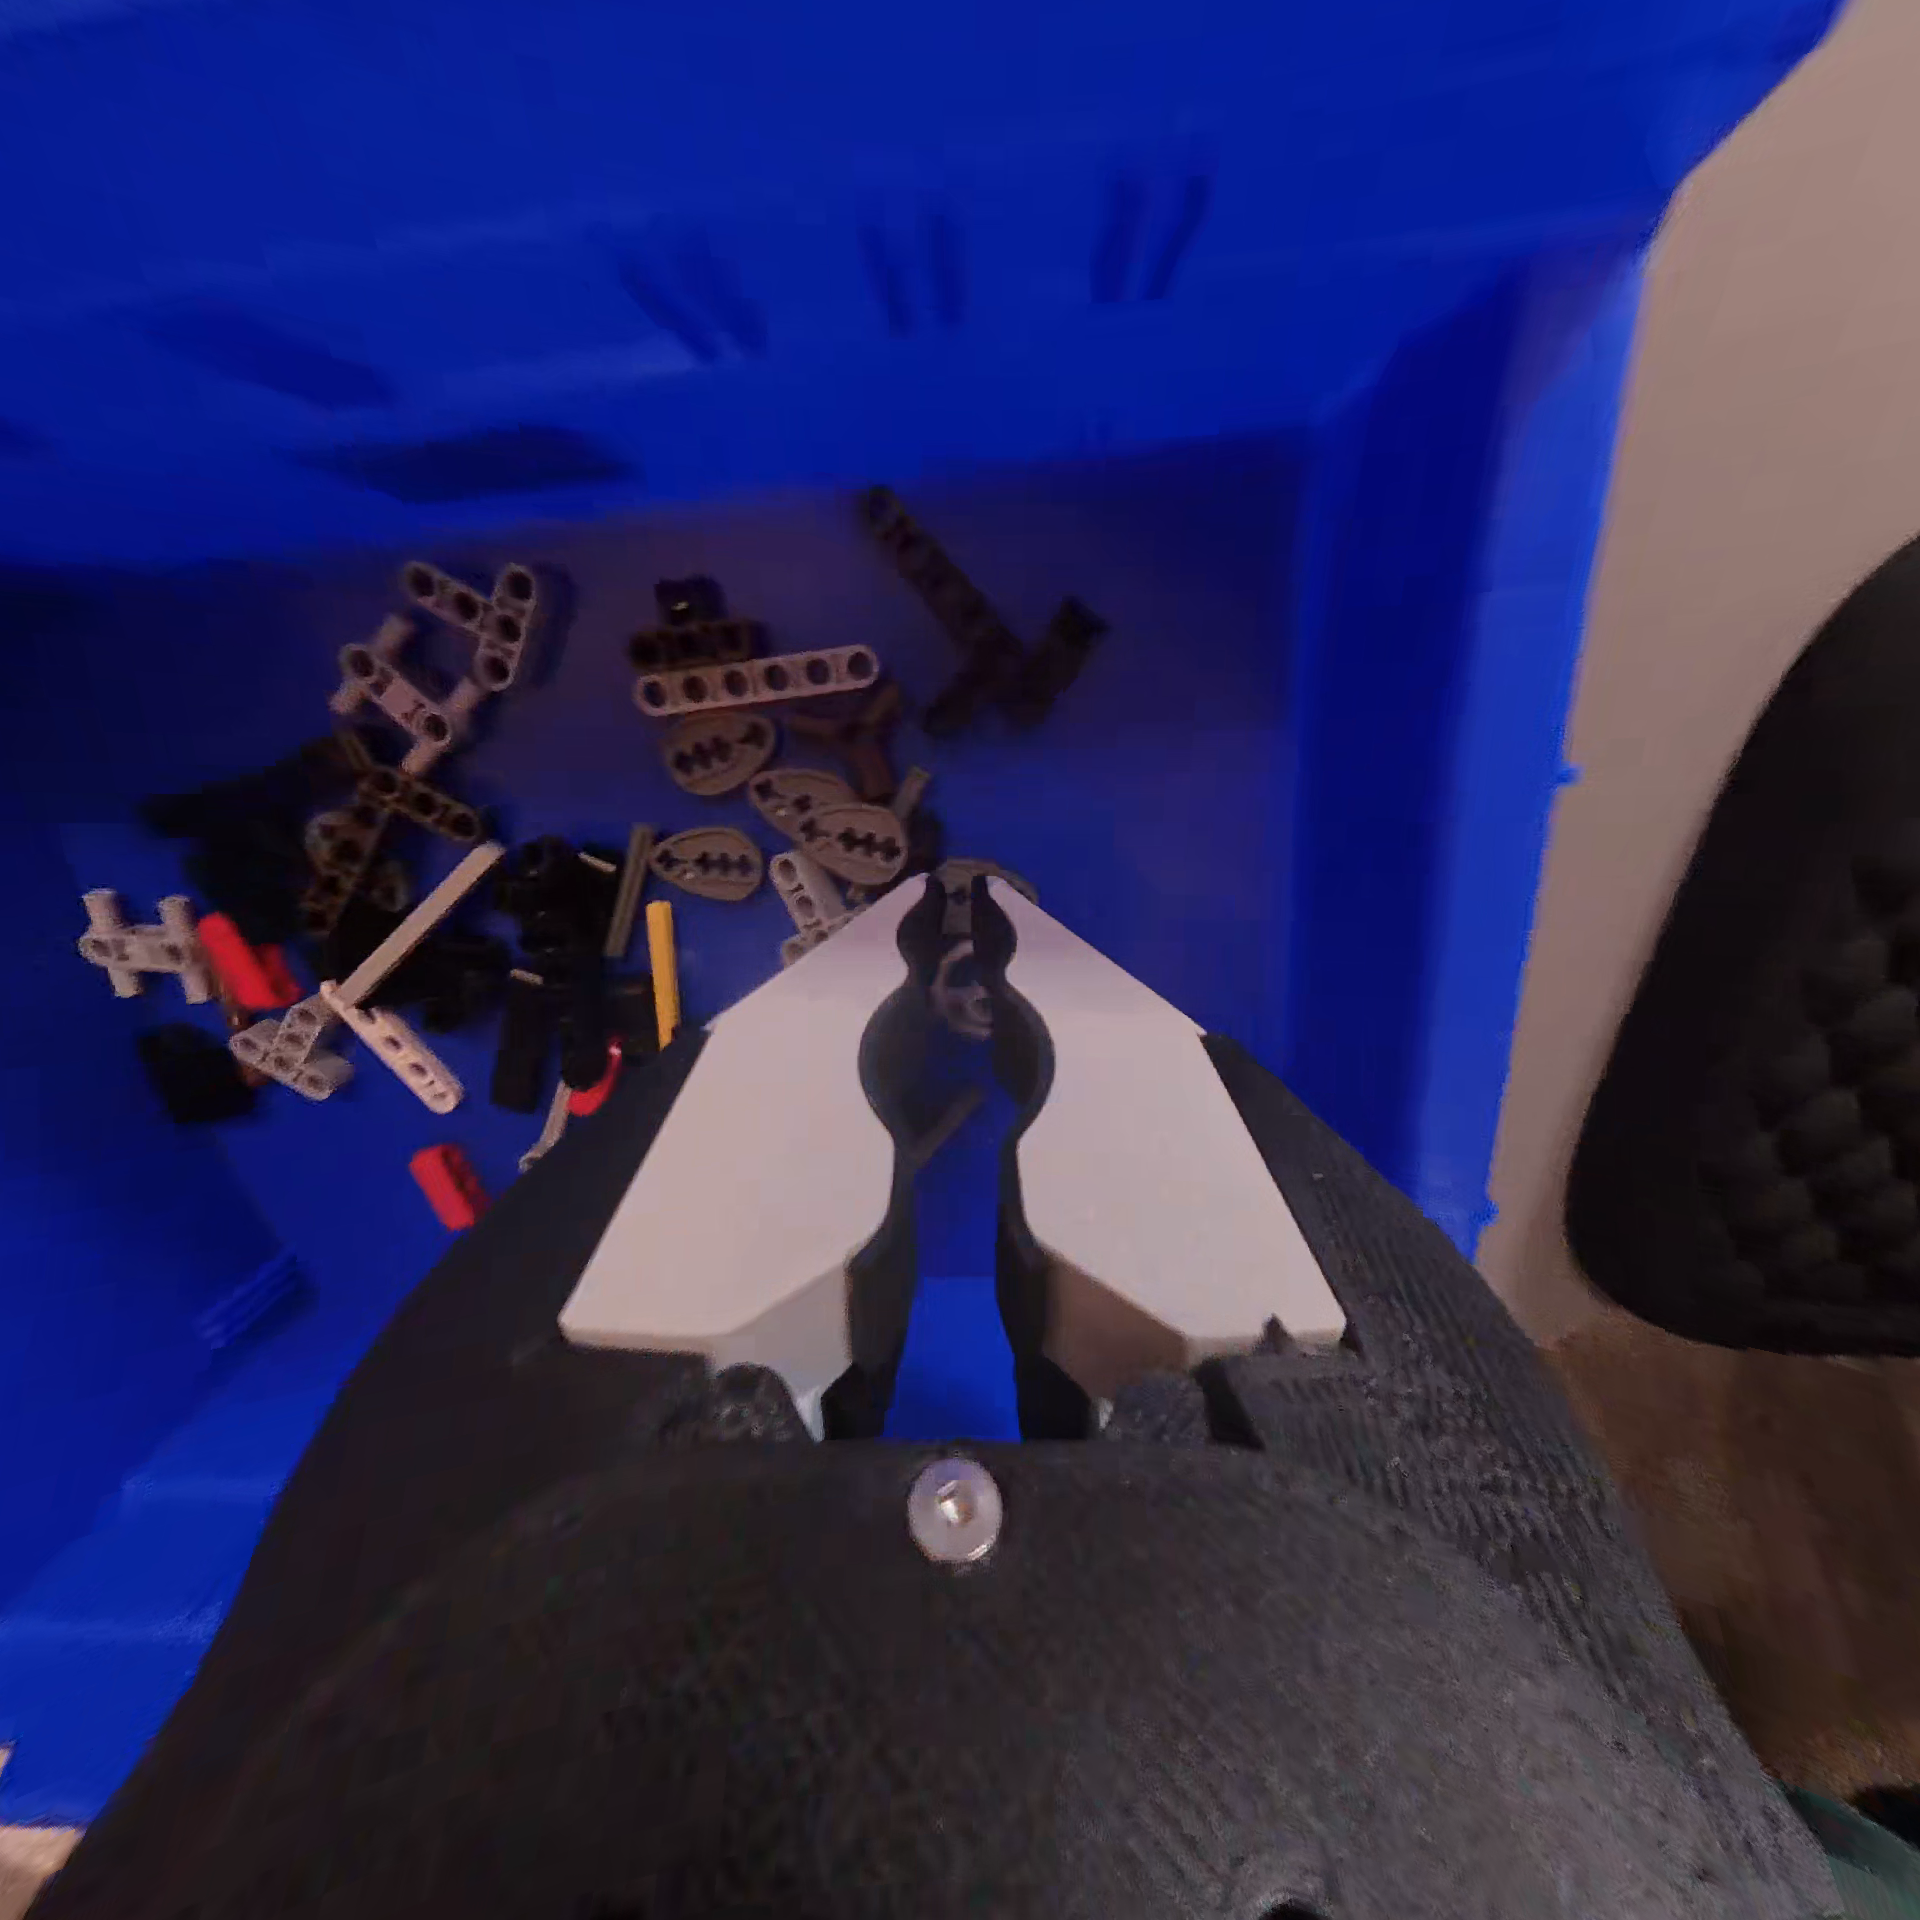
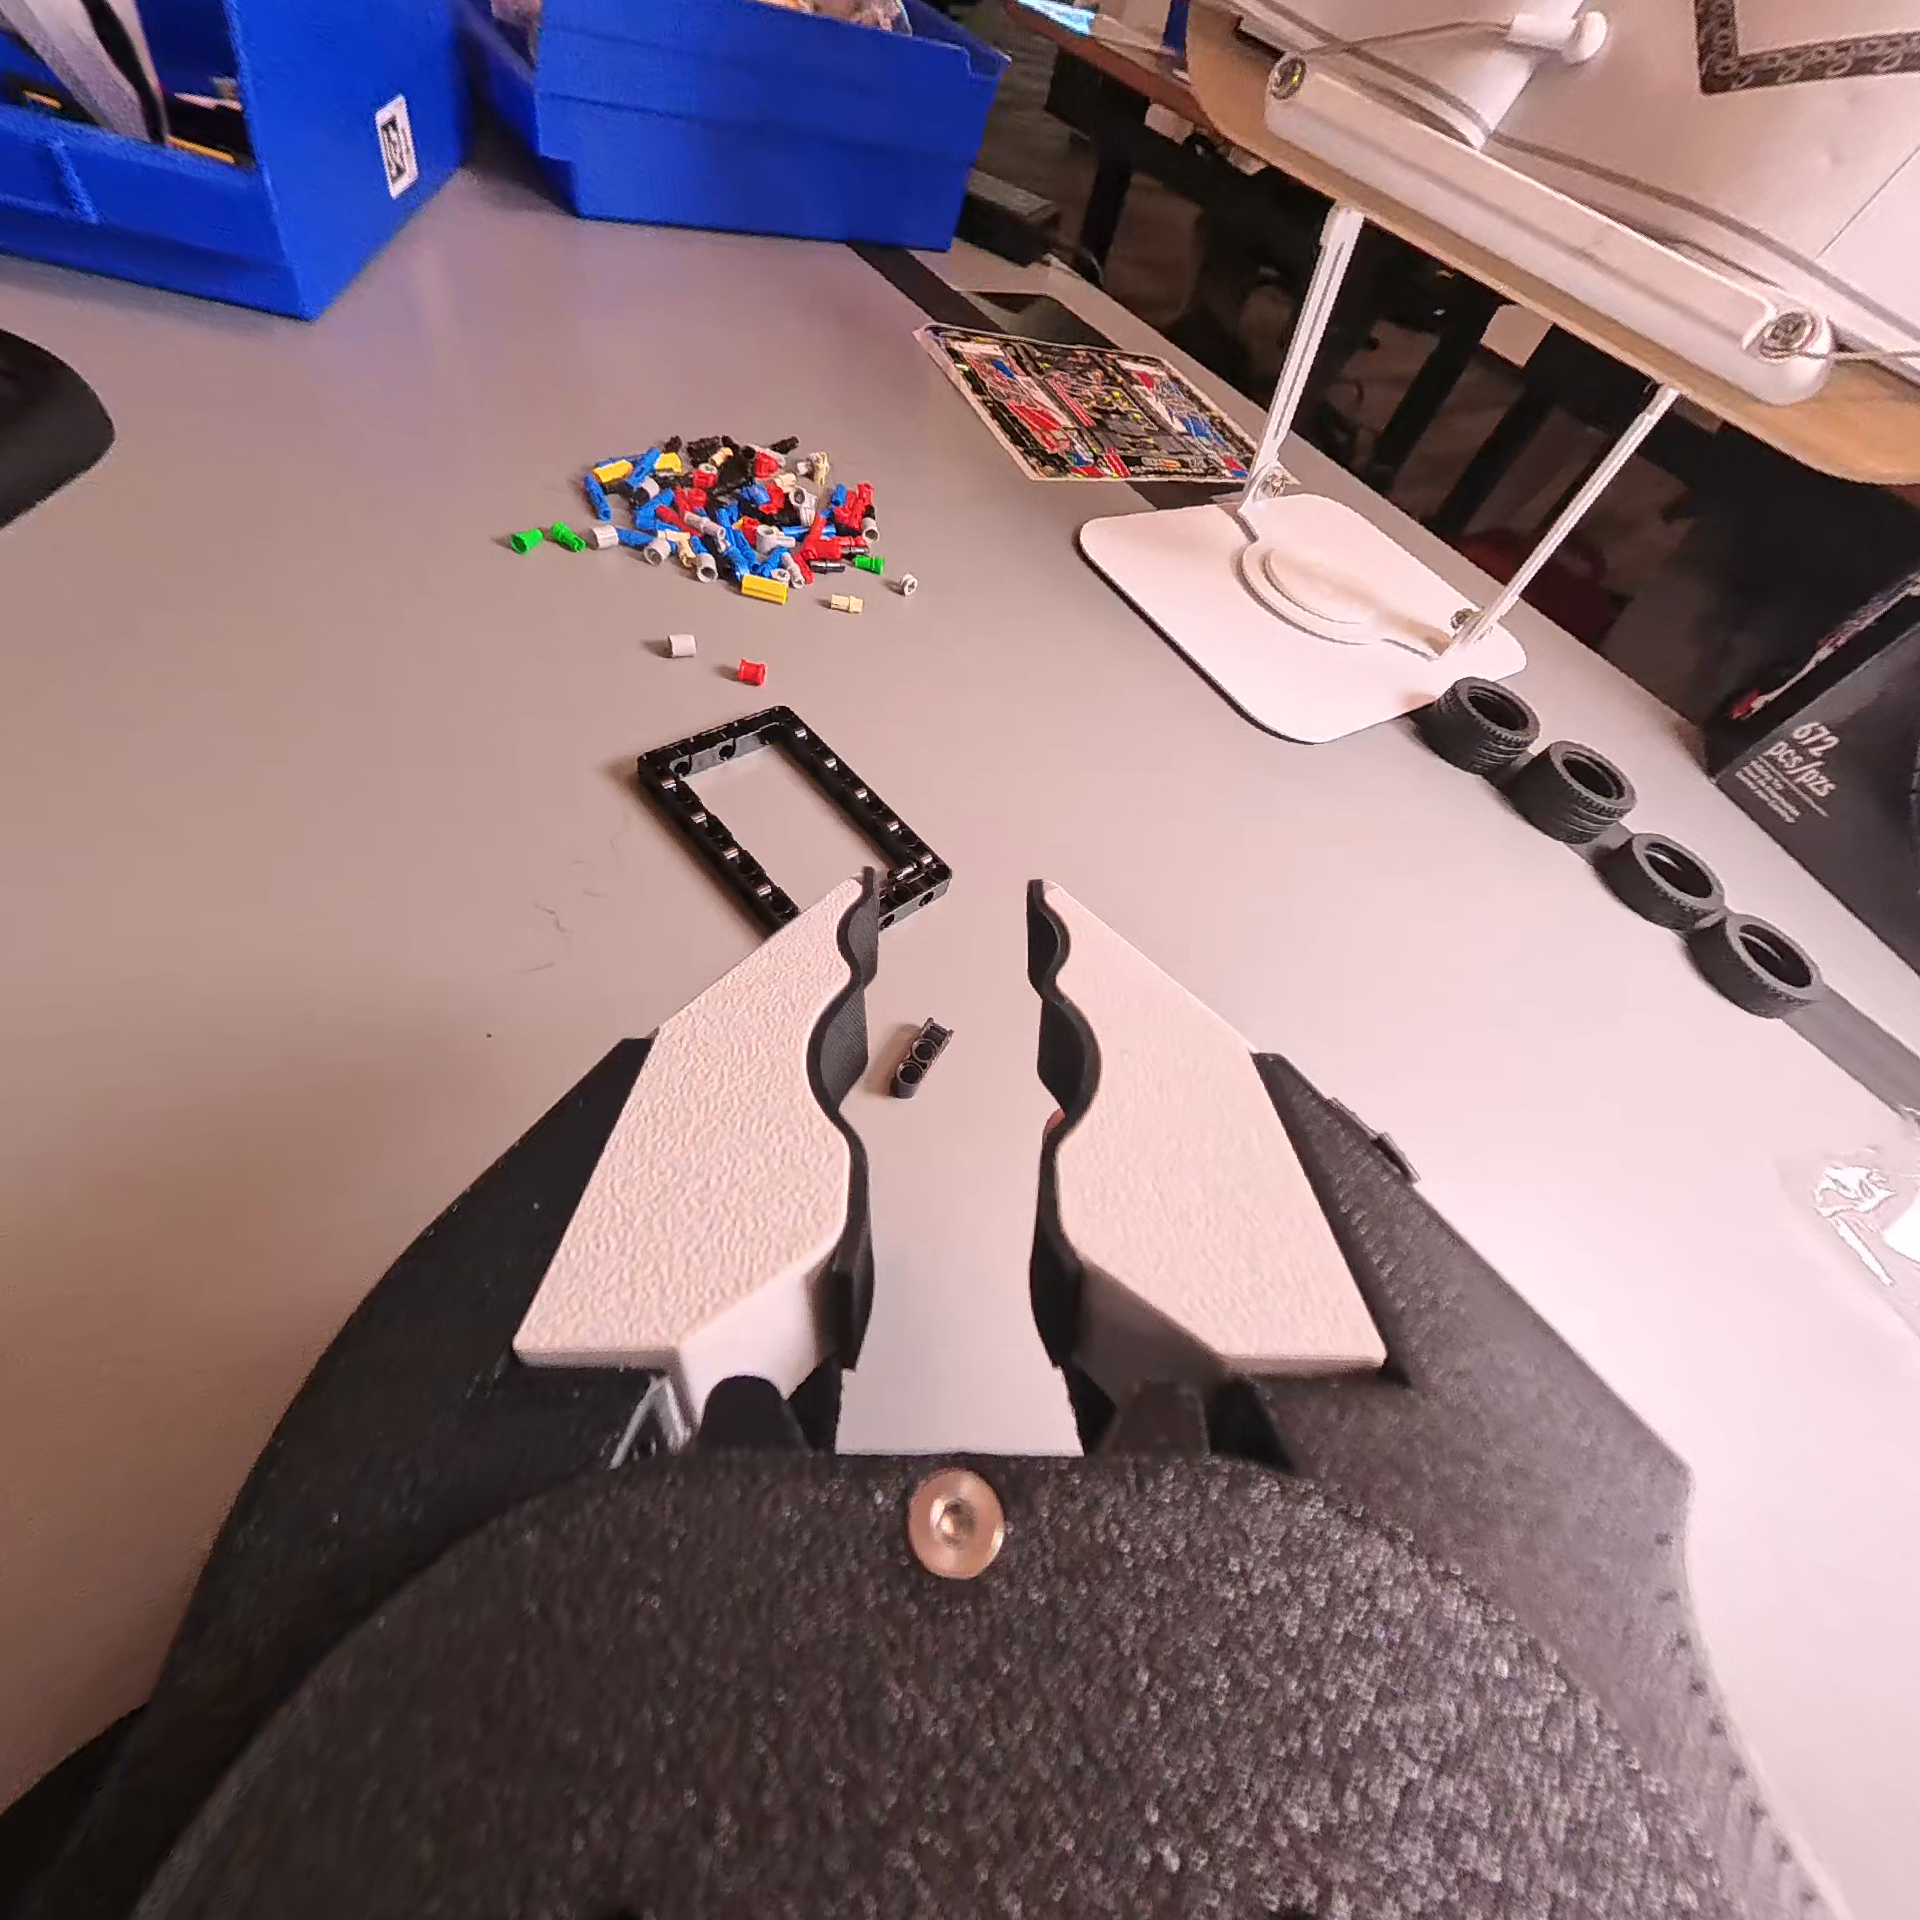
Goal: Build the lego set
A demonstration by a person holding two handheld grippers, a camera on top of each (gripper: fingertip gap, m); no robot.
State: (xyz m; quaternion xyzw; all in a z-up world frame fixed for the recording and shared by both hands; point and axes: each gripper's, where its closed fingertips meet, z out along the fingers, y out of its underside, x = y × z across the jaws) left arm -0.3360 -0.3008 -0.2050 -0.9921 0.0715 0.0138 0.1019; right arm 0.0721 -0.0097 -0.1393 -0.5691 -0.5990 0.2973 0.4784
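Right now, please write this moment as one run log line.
left gripper: shut on small grey piece, over blue bin | right gripper: open above table, small black piece between jaws

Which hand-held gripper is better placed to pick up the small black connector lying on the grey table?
Right. The right hand-held gripper is open, with the small black connector lying between its fingers. The left hand-held gripper is down in the blue plastic bin, nearly closed around a small grey piece.
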